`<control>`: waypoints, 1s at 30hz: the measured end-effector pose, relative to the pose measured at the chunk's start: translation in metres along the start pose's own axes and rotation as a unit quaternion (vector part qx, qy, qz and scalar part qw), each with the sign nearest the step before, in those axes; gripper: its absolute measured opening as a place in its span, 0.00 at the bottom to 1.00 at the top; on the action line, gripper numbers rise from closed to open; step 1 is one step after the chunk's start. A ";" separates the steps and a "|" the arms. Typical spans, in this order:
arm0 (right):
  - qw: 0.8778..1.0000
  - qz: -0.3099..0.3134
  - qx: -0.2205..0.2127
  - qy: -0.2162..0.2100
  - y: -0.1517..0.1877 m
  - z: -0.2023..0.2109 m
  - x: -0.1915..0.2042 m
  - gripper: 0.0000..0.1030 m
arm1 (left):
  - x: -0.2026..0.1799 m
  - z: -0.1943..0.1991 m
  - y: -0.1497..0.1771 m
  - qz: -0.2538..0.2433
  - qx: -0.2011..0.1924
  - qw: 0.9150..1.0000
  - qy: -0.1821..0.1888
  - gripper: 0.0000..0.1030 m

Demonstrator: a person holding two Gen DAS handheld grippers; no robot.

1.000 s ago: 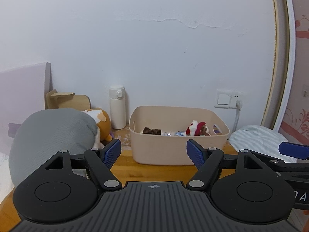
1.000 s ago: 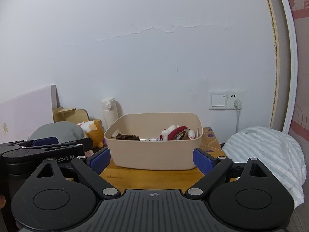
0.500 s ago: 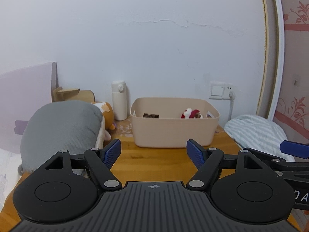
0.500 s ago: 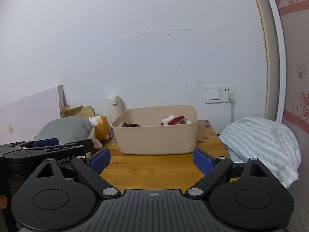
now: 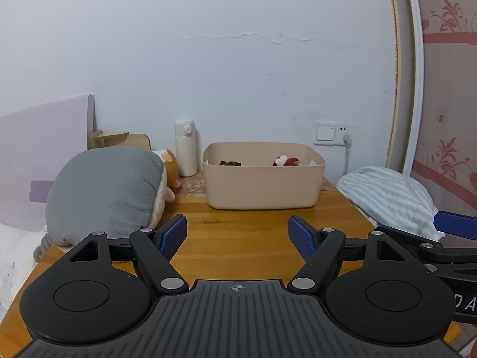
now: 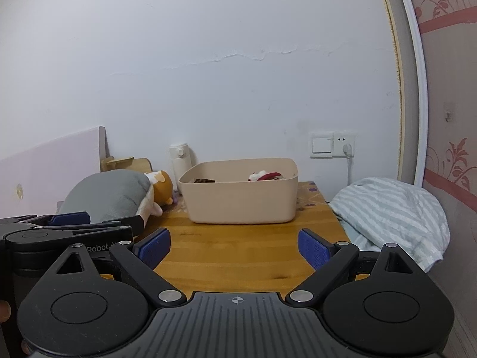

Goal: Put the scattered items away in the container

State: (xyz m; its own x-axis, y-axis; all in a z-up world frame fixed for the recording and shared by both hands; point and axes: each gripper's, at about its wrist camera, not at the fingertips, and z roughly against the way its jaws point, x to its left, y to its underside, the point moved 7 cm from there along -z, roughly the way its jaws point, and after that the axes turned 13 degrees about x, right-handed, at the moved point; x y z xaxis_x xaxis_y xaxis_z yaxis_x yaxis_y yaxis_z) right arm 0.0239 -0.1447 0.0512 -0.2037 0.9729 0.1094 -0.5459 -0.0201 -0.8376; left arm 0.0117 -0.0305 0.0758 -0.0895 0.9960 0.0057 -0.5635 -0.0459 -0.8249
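- The left gripper (image 5: 237,232) hangs over the wooden table (image 5: 238,232), jaws wide and empty.
- The right gripper (image 6: 234,246) likewise, wide and empty.
- The beige bin (image 5: 263,183) holds a red toy (image 5: 286,161).

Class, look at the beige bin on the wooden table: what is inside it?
Inside the beige bin, a dark brown item and a red-and-white plush show above the rim. The bin's front wall hides anything lower.
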 end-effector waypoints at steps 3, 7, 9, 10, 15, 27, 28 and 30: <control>1.000 -0.001 -0.003 -0.003 0.007 0.012 0.002 0.91 | -0.001 0.009 0.007 -0.004 0.002 1.000 -0.001 0.74; 1.000 0.004 -0.008 -0.004 0.014 0.027 0.007 0.91 | -0.001 0.023 0.016 -0.005 -0.004 1.000 -0.002 0.74; 1.000 0.005 -0.010 -0.004 0.018 0.034 0.010 0.91 | 0.001 0.030 0.021 -0.003 -0.005 1.000 -0.002 0.74; 1.000 0.004 -0.010 -0.005 0.019 0.036 0.011 0.91 | 0.001 0.033 0.023 -0.003 -0.007 1.000 -0.003 0.74; 1.000 0.001 -0.011 -0.013 0.029 0.049 0.017 0.91 | 0.006 0.047 0.030 -0.002 -0.009 1.000 -0.006 0.74; 0.999 0.022 -0.020 -0.014 0.047 0.077 0.037 0.94 | 0.020 0.079 0.054 0.019 0.000 1.000 -0.008 0.74; 0.999 0.022 -0.021 -0.015 0.048 0.078 0.038 0.94 | 0.020 0.081 0.057 0.020 0.002 1.000 -0.007 0.74; 0.999 0.022 -0.021 -0.017 0.051 0.083 0.040 0.94 | 0.020 0.083 0.061 0.022 0.007 1.000 -0.008 0.74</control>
State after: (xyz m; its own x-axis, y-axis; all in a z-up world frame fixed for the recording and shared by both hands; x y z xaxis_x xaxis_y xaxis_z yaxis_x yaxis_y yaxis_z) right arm -0.0795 -0.1264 0.0568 -0.2550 0.9627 0.0905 -0.5014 -0.0517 -0.8637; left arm -0.0929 -0.0198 0.0728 -0.1273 0.9916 -0.0220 -0.5698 -0.0913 -0.8167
